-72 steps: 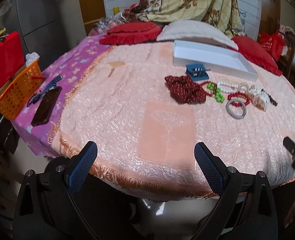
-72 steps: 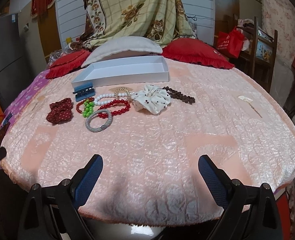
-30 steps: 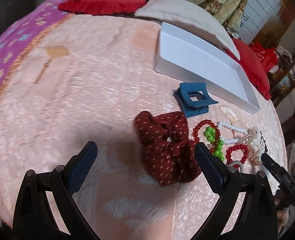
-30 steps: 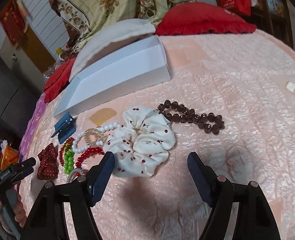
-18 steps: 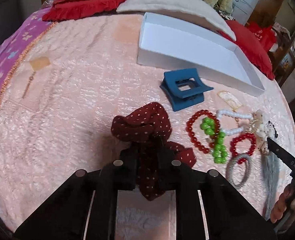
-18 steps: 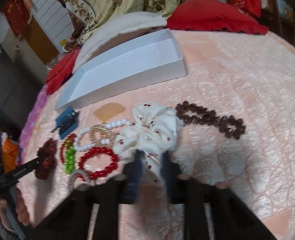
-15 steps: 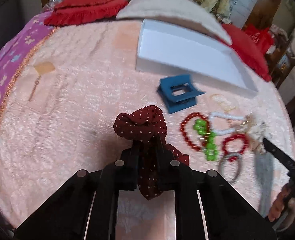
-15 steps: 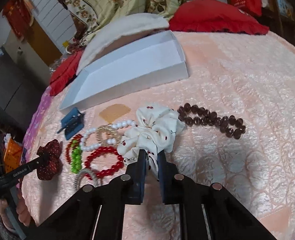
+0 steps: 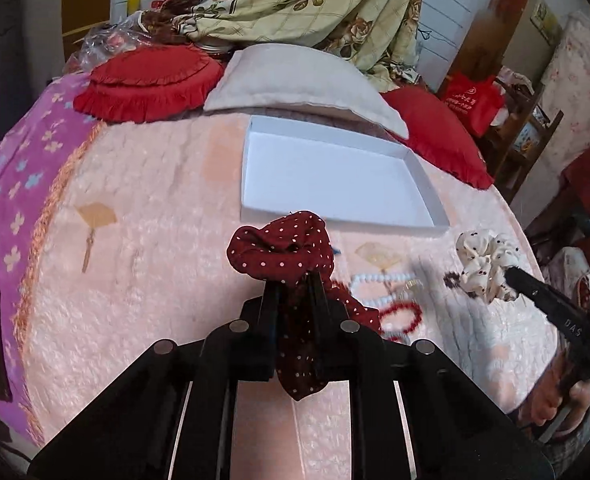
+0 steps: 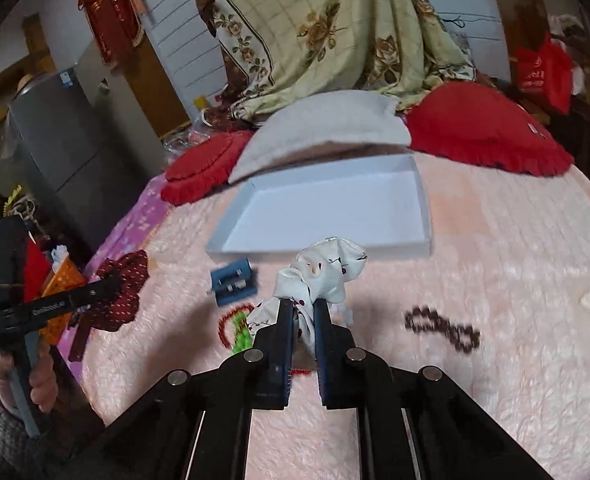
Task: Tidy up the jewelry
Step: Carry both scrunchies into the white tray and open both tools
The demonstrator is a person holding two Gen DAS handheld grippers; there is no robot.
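My left gripper is shut on a dark red dotted scrunchie and holds it above the pink bedspread, in front of the empty white box. My right gripper is shut on a white cherry-print scrunchie, also lifted, just short of the box. In the left wrist view the white scrunchie hangs at the right. In the right wrist view the red scrunchie hangs at the left.
On the bedspread lie a blue hair claw, a dark brown bead bracelet, white pearl beads, red beads and green beads. Red cushions and a grey pillow sit behind the box. An orange basket stands at the left.
Both grippers closed on their scrunchies and lifted them off the bedspread. Both have moved up and toward the white box.
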